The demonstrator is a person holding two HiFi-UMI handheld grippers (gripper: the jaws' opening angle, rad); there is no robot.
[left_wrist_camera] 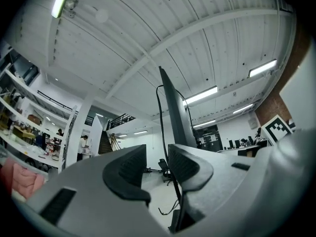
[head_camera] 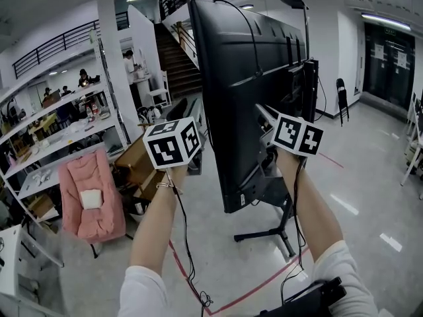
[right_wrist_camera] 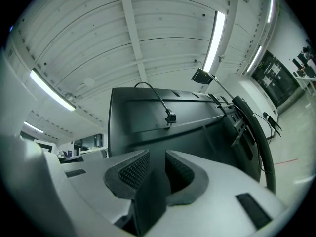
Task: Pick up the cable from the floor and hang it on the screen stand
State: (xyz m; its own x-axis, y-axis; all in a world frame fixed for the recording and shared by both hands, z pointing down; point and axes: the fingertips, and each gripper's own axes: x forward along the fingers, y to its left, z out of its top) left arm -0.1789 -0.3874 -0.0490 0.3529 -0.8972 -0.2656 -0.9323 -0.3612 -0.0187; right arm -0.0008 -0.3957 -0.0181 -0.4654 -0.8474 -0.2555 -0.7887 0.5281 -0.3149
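The big black screen [head_camera: 244, 98] stands on its wheeled stand [head_camera: 277, 231], and I see its back and edge. A thin black cable [head_camera: 252, 45] lies over the screen's top edge and hangs down the back. In the right gripper view the cable [right_wrist_camera: 157, 98] ends in a plug against the panel. My left gripper [left_wrist_camera: 157, 164] is open beside the screen's edge [left_wrist_camera: 174, 113], with the cable [left_wrist_camera: 158, 107] hanging beyond its empty jaws. My right gripper [right_wrist_camera: 157, 169] faces the screen's back, jaws apart. A dark shape I cannot identify fills the bottom of its gap.
White shelving [head_camera: 53, 137] with clutter lines the left. A pink padded chair [head_camera: 89, 200] and cardboard boxes [head_camera: 135, 165] stand beside it. A staircase [head_camera: 175, 58] rises behind. Red tape [head_camera: 251, 289] marks the floor. A black chair [head_camera: 342, 98] is far right.
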